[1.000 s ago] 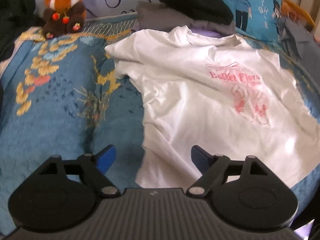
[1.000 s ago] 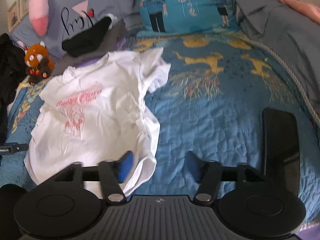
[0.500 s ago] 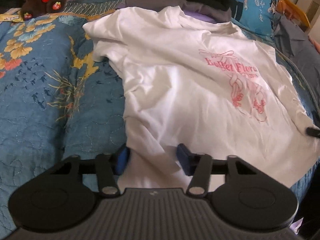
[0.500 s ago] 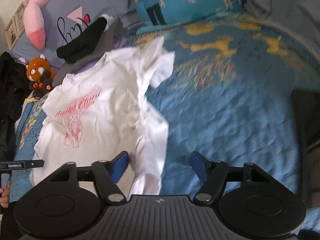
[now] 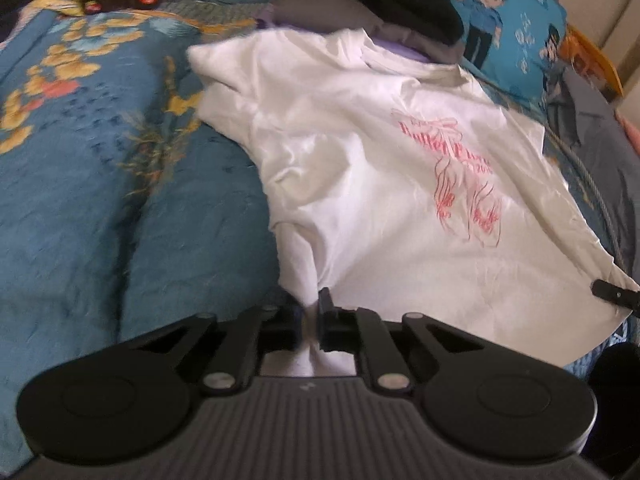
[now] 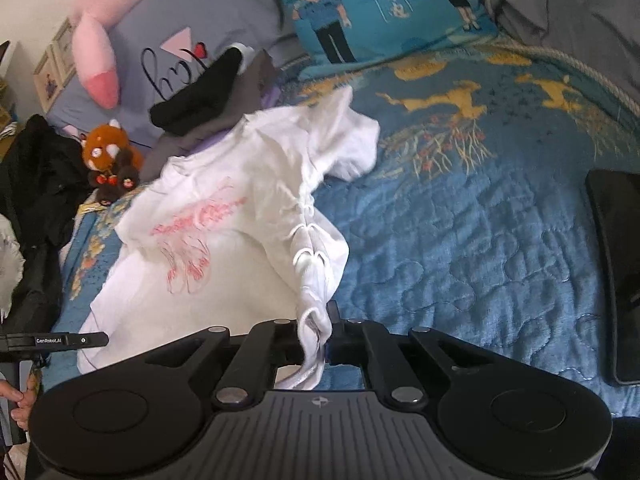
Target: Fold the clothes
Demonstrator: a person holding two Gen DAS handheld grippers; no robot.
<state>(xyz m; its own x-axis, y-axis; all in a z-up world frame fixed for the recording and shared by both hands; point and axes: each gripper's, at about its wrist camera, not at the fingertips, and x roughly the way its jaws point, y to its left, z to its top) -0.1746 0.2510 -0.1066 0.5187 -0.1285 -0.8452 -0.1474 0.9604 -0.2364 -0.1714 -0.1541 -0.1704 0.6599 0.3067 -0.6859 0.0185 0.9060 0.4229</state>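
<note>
Bedroom setup, blue quilted bedspread [image 5: 100, 208] with gold embroidery, pillows along the far edge. The white T-shirt [image 5: 380, 168] lies print-up just in front of those pillows and a pile of dark clothes [image 5: 384, 4]. The left gripper [image 5: 308, 320] is pinched tight on the hem corner nearest the camera, and the right gripper [image 6: 320, 340] is clamped on a bunched bit of the opposite hem corner. Looks like the grab step is done, so next I'd guess both hands lift together and carry the hem toward the collar, keeping the fabric taut so it folds flat.

A red panda plush [image 6: 110, 152] sits beside cartoon pillows [image 6: 376, 4].
</note>
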